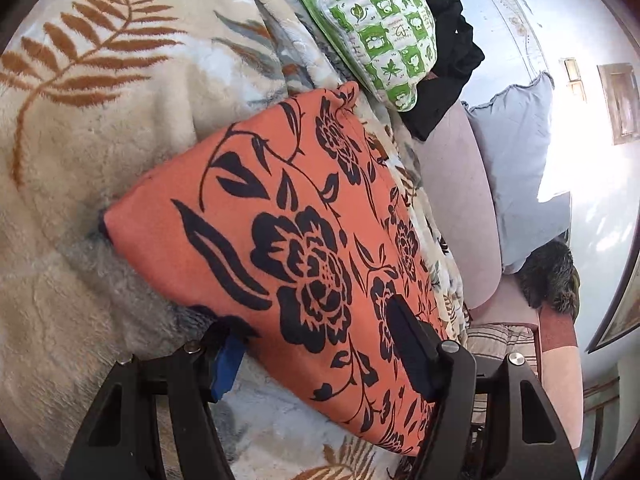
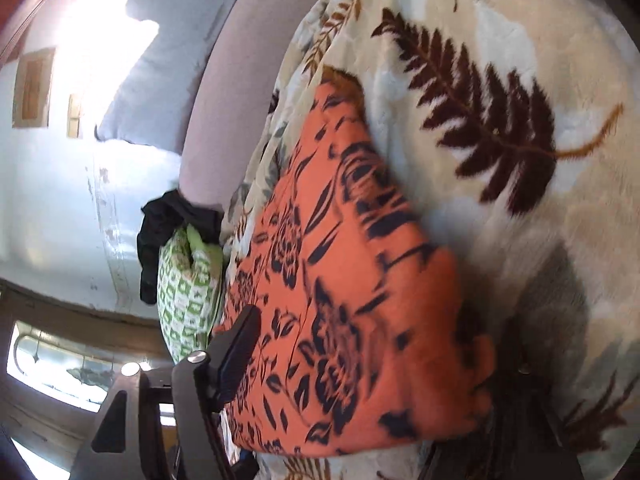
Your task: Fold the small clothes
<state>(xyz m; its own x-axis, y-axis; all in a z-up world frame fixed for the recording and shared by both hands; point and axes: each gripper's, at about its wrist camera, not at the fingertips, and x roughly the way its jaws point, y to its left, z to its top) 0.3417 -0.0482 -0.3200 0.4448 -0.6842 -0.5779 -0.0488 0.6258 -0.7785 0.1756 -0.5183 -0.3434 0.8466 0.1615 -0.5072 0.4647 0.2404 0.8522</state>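
One fleece blanket [image 1: 88, 168], cream with brown and rust fern leaves, covers the whole bed and is by far the biggest thing here; the right wrist view shows it too [image 2: 520, 240], with a dark fern frond printed across it. Beside it runs one pale mauve padded edge [image 1: 452, 184], perhaps a headboard or sofa arm, and against that leans one light blue pillow [image 1: 516, 168] with a frilled seam.

On the blanket lies one orange garment [image 1: 280, 216] with a black flower print, already folded into a flat packet. It lies between both tools and fills the middle of each view [image 2: 360, 300].

Past its far end is one green-and-white checked cloth bundle [image 1: 376, 28], and one black cloth [image 1: 448, 40] is bunched right against it.

There are two grippers. The left gripper [image 1: 320, 356] has one finger lying on top of the orange cloth and its blue-padded finger down at the packet's near edge on the blanket; the jaws stand apart, and I cannot tell whether they pinch the fabric. The right gripper [image 2: 360, 380] shows one finger at the cloth's left edge, the other hidden under the orange fold, so I cannot tell its grip either.

No containers show.
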